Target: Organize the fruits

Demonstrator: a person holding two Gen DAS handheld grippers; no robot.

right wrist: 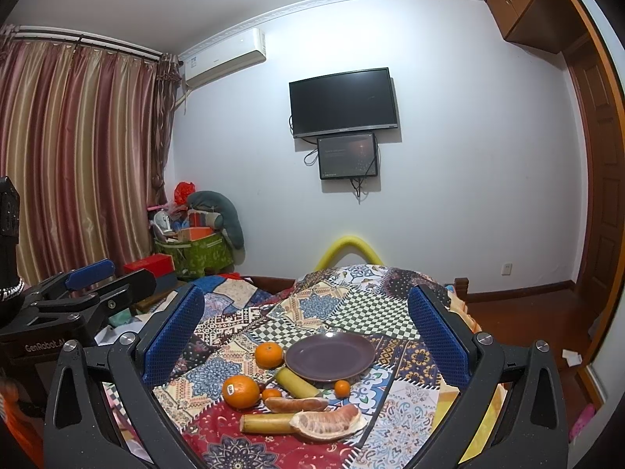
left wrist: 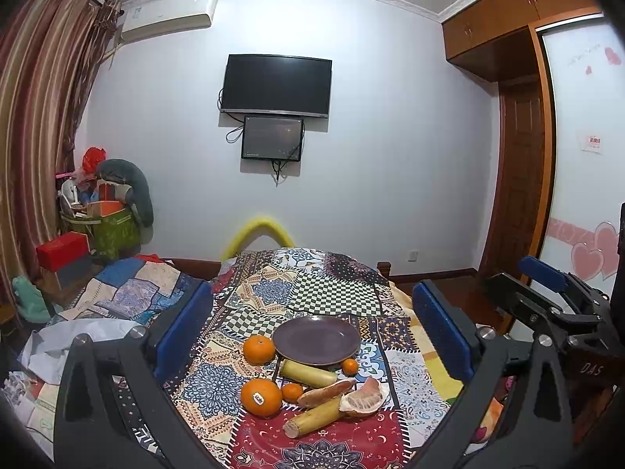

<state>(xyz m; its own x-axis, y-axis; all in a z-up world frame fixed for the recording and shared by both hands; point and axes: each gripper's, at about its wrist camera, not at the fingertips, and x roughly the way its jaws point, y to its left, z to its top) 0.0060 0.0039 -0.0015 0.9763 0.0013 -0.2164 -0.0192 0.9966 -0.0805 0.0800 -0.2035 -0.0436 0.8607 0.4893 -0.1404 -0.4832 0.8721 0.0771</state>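
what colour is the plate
Dull purple plate, empty; it shows best in the right wrist view.

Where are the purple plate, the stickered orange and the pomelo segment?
purple plate (left wrist: 316, 338): left wrist view, bare centre of the dish.
stickered orange (left wrist: 261, 397): left wrist view, front skin by the sticker.
pomelo segment (right wrist: 328, 422): right wrist view, exposed pink flesh.

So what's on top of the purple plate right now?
Nothing. The purple plate is bare, and all of its top shows. The fruit lies around it on the patchwork cloth: an orange beside its left rim, a small orange by its near edge.
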